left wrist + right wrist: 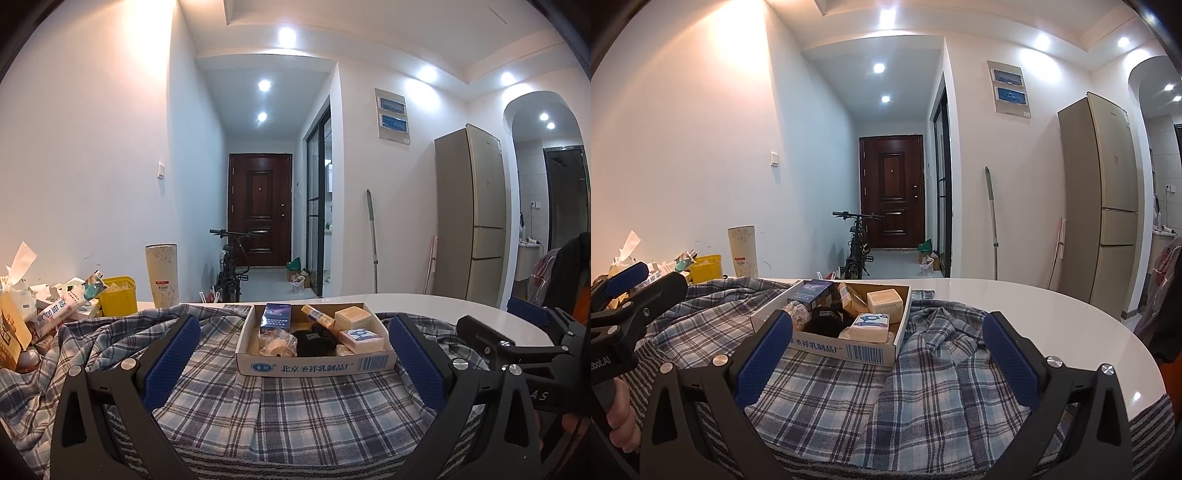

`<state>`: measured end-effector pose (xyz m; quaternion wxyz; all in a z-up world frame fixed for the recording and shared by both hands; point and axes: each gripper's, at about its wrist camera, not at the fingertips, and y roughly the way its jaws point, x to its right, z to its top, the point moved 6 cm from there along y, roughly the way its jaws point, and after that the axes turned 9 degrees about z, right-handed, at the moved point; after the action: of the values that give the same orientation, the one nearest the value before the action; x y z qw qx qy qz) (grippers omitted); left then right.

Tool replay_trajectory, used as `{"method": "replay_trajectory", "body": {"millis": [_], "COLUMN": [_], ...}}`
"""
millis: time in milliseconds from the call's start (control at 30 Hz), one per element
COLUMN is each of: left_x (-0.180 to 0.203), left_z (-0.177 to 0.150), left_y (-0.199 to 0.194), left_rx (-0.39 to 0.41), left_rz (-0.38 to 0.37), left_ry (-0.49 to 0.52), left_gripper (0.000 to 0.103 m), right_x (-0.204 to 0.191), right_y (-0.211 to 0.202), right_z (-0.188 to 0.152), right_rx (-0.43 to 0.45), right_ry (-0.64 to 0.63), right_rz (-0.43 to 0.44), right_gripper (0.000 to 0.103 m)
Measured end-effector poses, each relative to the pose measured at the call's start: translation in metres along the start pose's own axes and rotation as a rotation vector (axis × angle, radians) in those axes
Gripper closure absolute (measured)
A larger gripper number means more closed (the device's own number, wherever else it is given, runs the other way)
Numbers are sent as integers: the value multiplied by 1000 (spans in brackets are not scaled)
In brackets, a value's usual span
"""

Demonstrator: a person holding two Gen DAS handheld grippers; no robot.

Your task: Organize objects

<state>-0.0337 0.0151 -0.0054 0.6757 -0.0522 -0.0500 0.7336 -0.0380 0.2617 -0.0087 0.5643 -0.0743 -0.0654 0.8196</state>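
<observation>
**Between both sets of spread jaws: loaded box on loose cloth**

Ahead of the left gripper (291,363), whose blue pads are held wide apart with nothing between them, a shallow cardboard box (314,363) is seen, resting on a plaid cloth (295,413). The right gripper (886,363) is likewise spread wide and empty; the same box lies ahead of it and toward its left finger, with a box corner close to that pad.

Inside the box, small items are packed loosely: a dark blue carton (276,318), a cream cube-shaped box (352,317), a black bundle (316,341) and a small wrapped packet (362,339). Whether any are wedged cannot be told.

Risks judged from this arrangement:
- The cloth is rumpled and unsecured over the white table (1052,306). If the box is pushed rather than lifted, the cloth is likely to be dragged with it.
- The box walls are low. A tilted lift could spill the upright carton.
- A fold of cloth could be pinched together with the box edge.
- Farther off, left of the left gripper, a clutter pile (55,310) and a tall tumbler (161,275) stand where a wide sweep could topple them.
</observation>
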Motion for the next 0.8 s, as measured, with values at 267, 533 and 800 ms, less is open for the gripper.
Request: {"method": "replay_trajectory", "body": {"millis": [267,533,800], "left_x": [-1,-1,-2], "left_z": [-1,-2,-4], "left_y": [1,1,3], "left_rx": [-6,-10,-19], "left_rz": [0,1,2], "left_ry": [-3,-3,-9], "left_gripper": [0,0,0], "right_x": [1,2,2], "right_y": [2,2,2], "right_z": [1,0,0], "right_rx": [-5,-6,-6], "right_ry": [8,11,12], "right_rz": [0,-1,-1], "right_gripper": [0,0,0]}}
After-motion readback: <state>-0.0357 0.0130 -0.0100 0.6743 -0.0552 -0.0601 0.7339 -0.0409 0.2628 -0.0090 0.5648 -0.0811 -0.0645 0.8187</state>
